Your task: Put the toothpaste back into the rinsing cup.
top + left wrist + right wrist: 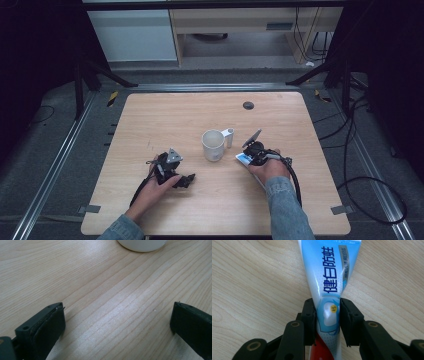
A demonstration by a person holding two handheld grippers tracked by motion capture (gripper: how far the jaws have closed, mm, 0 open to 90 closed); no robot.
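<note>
A white mug [213, 145] stands near the middle of the wooden table [165, 115], its handle turned toward the back right. Just right of it, my right gripper [251, 151] is shut on a blue-and-white toothpaste tube [242, 159]. In the right gripper view the pads of the gripper [327, 312] squeeze the tube [328, 277] at its narrow part, and the tube lies on the table pointing away. My left gripper [186, 181] rests on the table in front and left of the mug. Its jaws stand wide open [117, 315] over bare wood, with the mug's base [142, 245] farther off.
A small black round grommet [248, 105] sits in the table near its back edge. Black cables [350, 150] trail over the floor on the right, and metal rails [65, 150] run along both sides of the table.
</note>
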